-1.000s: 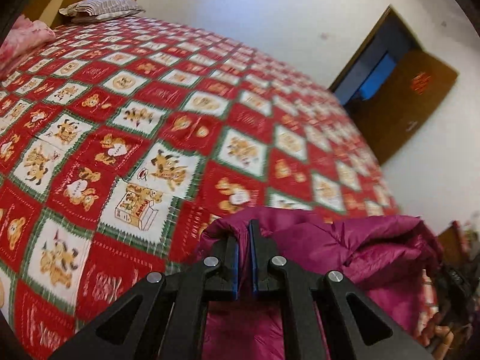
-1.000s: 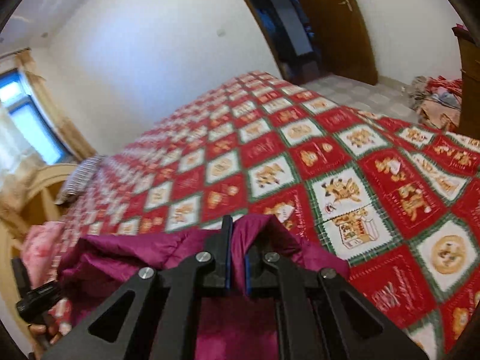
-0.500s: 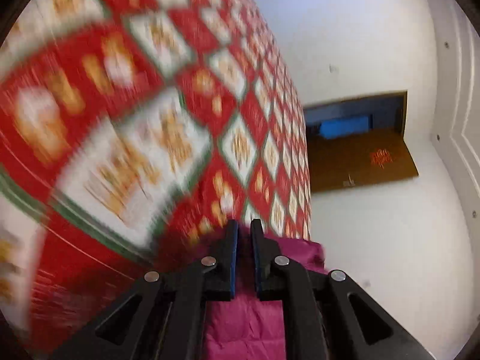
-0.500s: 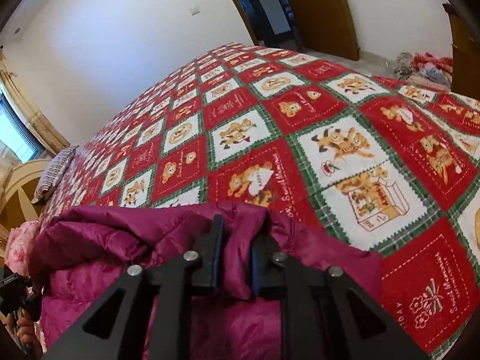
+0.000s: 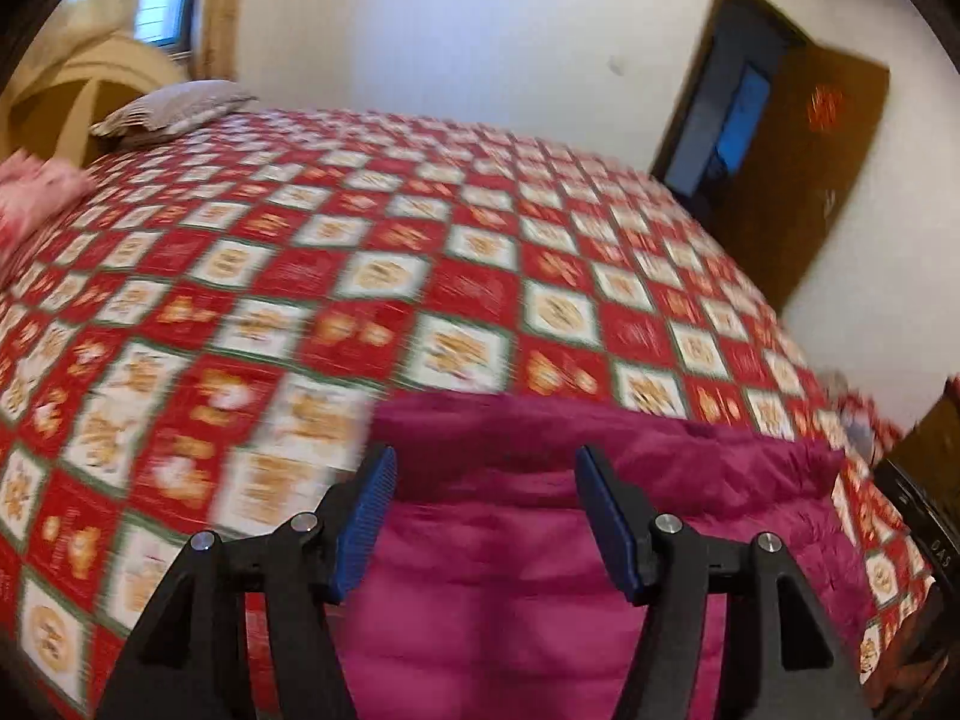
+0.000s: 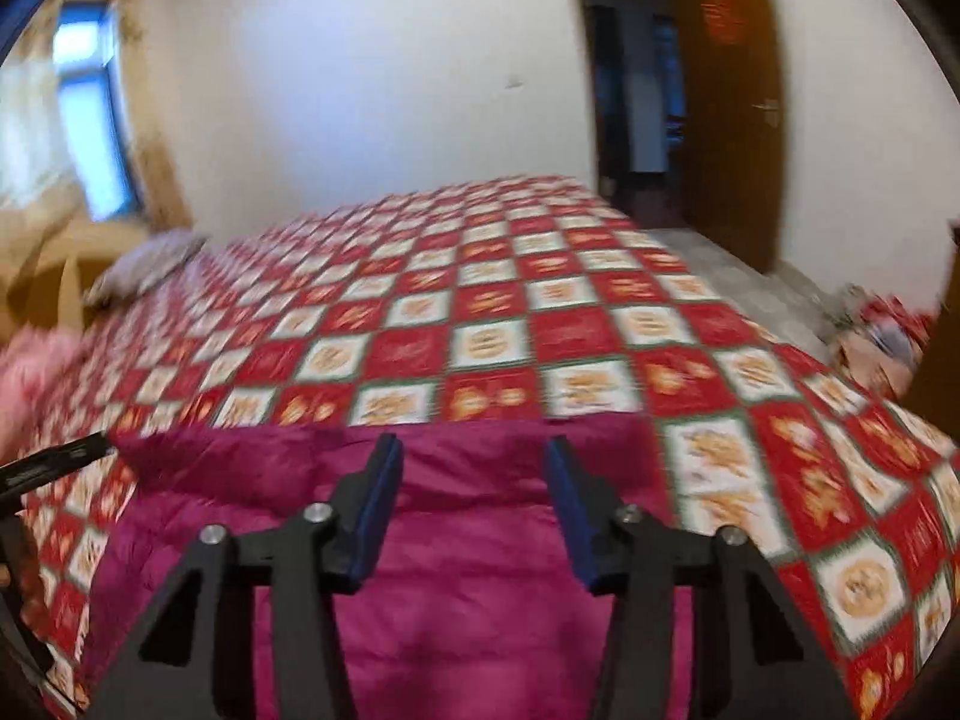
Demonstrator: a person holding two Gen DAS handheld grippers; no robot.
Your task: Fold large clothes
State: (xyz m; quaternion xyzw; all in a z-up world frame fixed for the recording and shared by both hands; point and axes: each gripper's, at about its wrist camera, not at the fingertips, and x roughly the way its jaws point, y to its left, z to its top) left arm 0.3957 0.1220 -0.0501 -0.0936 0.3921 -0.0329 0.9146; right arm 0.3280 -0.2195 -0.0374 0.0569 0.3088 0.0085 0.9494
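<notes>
A magenta padded jacket [image 5: 540, 540] lies on the bed near its front edge; it also shows in the right wrist view [image 6: 480, 540]. Its far edge runs straight across the quilt. My left gripper [image 5: 483, 462] is open and empty, its blue-padded jaws apart above the jacket's left part. My right gripper [image 6: 474, 450] is open and empty above the jacket's right part. Both views are motion-blurred.
The bed carries a red, white and green checked quilt [image 5: 420, 276] with bear prints. A striped pillow [image 5: 174, 108] and a pink blanket [image 5: 36, 192] lie by the headboard. An open brown door [image 6: 726, 108] stands beyond the bed. Clutter [image 6: 876, 330] lies on the floor at right.
Both grippers have opened and let go of the jacket, which now lies spread on the quilt. Both grippers have lifted and pulled back a little.
</notes>
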